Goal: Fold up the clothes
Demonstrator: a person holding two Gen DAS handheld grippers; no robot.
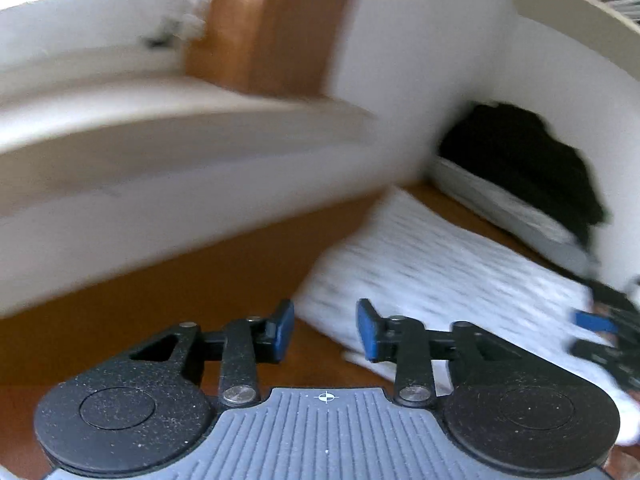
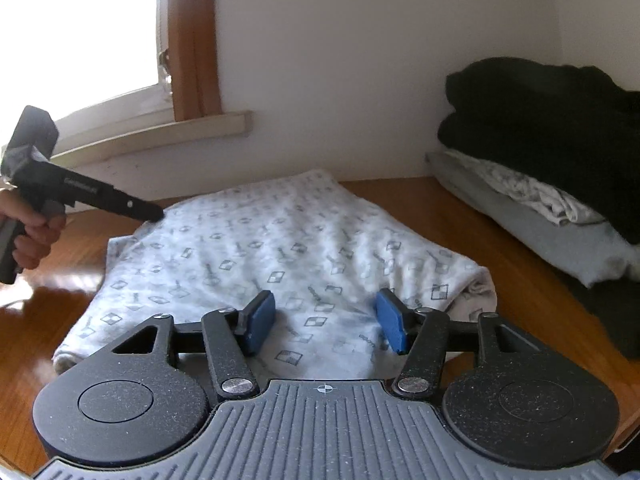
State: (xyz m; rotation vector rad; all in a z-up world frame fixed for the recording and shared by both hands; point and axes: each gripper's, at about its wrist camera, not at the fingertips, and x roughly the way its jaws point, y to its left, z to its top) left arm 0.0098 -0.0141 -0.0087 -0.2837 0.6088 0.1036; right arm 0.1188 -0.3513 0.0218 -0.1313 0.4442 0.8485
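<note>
A white patterned garment (image 2: 280, 248) lies folded on the wooden table (image 2: 52, 312). My right gripper (image 2: 326, 322) is open and empty, hovering just above the garment's near edge. My left gripper (image 1: 325, 330) is open and empty above the table, beside the garment's left corner (image 1: 440, 264); its view is motion-blurred. In the right wrist view the left gripper's body (image 2: 80, 192) reaches in from the left, its tip at the garment's far left edge. The right gripper shows in the left wrist view (image 1: 608, 336) at the far right, over the garment.
A stack of folded clothes, black on top (image 2: 552, 120) and grey below (image 2: 560, 232), sits at the table's back right against the wall. A window sill (image 2: 160, 130) and wooden window frame (image 2: 196, 40) stand behind the table.
</note>
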